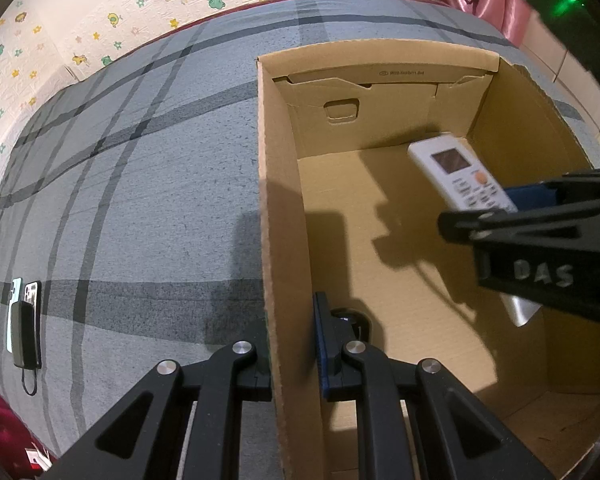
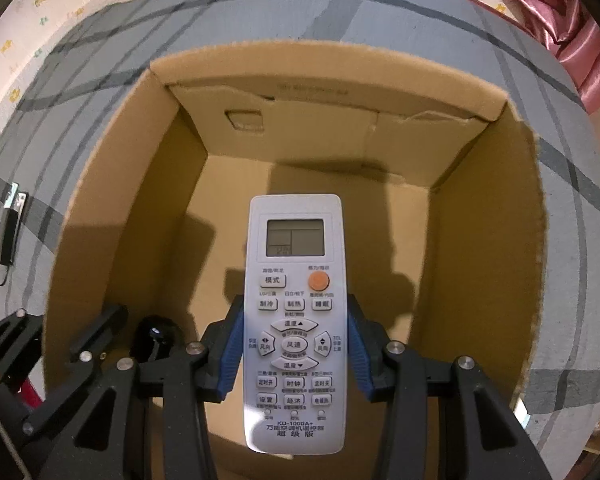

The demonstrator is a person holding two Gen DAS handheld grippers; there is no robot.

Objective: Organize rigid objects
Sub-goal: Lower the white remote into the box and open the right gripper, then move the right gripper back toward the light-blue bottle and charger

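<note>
**A:** From the left wrist, we are seeing our left gripper [image 1: 292, 364] pinching the near wall of the cardboard box [image 1: 284, 208], one finger outside, one inside, jaws narrow on the cardboard. Ahead and to the right of it, our right gripper [image 1: 496, 204] is hanging over the box interior with the white remote control [image 1: 460, 176] sticking out beyond its fingertips.

**B:** And the box floor?

**A:** Bare, apart from something small and dark just past the inner finger; we are guessing it is an object, but it is half hidden.

**B:** From the right wrist, we are clamping the remote [image 2: 294, 320] by its long edges between the blue pads [image 2: 232, 356], jaws part-way closed on it, screen end pointing away from us. The box [image 2: 516, 240] is lying directly beneath. The dark rounded item [image 2: 156, 338] is sitting left of our fingers.

**A:** So we are judging the remote nearly delivered, not yet released. Far left of both grippers, the phones and power bank [image 1: 24, 320] are waiting on the grey plaid cover [image 1: 140, 200].
</note>
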